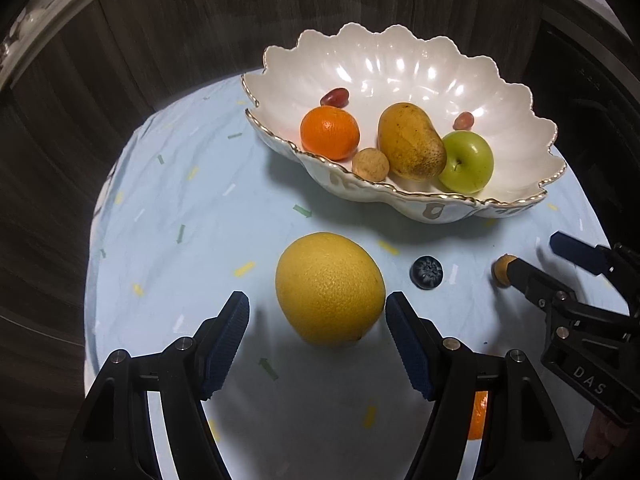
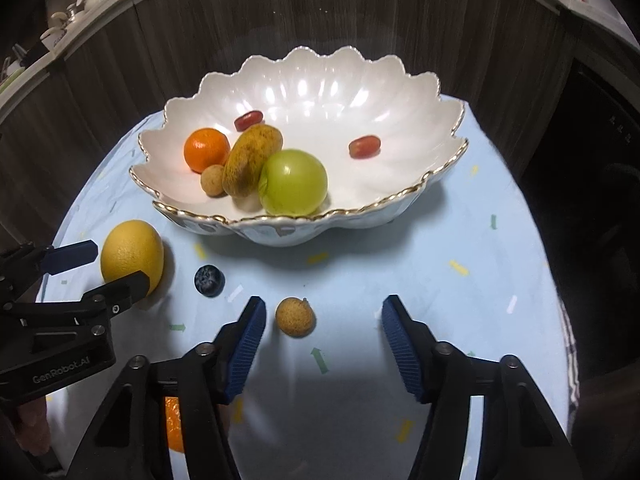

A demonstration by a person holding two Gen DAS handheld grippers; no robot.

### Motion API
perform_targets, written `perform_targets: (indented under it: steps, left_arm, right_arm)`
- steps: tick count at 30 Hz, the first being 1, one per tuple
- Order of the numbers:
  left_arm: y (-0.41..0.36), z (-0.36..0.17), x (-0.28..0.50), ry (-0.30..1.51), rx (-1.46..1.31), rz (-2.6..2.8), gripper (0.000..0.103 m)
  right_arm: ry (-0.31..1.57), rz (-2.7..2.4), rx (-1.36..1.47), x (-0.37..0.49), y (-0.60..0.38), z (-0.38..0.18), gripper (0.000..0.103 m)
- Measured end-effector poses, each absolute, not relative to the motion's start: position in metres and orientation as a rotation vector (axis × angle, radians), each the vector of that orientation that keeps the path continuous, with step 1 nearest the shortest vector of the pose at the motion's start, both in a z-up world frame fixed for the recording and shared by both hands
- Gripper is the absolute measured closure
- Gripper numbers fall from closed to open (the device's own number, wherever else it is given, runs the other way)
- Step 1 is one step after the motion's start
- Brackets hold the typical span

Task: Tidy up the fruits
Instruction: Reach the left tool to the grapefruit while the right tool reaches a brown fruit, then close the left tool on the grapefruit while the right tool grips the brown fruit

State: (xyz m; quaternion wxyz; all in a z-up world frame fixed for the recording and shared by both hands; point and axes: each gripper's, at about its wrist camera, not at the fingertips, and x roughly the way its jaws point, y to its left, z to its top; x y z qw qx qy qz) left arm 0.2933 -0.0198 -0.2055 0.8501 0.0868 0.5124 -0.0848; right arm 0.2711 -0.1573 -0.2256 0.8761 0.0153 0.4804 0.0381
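1. I count six fruits already in the scalloped bowl (image 2: 420, 148): an orange (image 2: 206, 155), a mango (image 2: 250, 166), a green apple (image 2: 293, 182), a small brown fruit and two red grapes.
2. Left on the tablecloth (image 2: 460, 320): large yellow citrus (image 1: 330, 288), blueberry (image 2: 209, 280), tan round fruit (image 2: 295, 316).
3. My left gripper (image 1: 318, 334) stands released, straddling the citrus.
4. My right gripper (image 2: 324, 344) is released, with the tan fruit beside its left pad, ungrasped.

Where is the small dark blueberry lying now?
The small dark blueberry lies on the pale blue tablecloth, between the large yellow citrus fruit and the small tan round fruit, in front of the white scalloped bowl.
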Motion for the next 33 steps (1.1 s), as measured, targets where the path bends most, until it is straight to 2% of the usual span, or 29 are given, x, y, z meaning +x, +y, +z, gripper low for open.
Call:
perform_targets:
  steps: [2,7,10,16,19,22,33]
  left_arm:
    - [-0.020,-0.207,0.295,1.082,0.174,-0.183,0.033]
    - [-0.022,-0.212,0.300,1.086,0.169,-0.181,0.033]
    - [-0.022,-0.216,0.303,1.097,0.164,-0.179,0.033]
    - [-0.022,-0.220,0.304,1.109,0.152,-0.191,0.042]
    - [-0.022,-0.221,0.304,1.111,0.144,-0.197,0.045]
    - [-0.024,-0.221,0.304,1.108,0.146,-0.193,0.046]
    - [-0.023,-0.217,0.300,1.122,0.127,-0.184,0.047]
  right_arm:
    - [1.011,0.086,0.033,0.272,-0.157,-0.229,0.051]
    - [1.025,0.092,0.036,0.273,-0.156,-0.234,0.051]
    - [1.034,0.096,0.035,0.275,-0.155,-0.236,0.055]
    - [1.026,0.113,0.029,0.273,-0.152,-0.236,0.062]
    - [1.020,0.122,0.029,0.272,-0.151,-0.237,0.067]
    - [1.017,0.129,0.026,0.272,-0.150,-0.237,0.080]
    - [1.017,0.114,0.034,0.271,-0.152,-0.236,0.080]
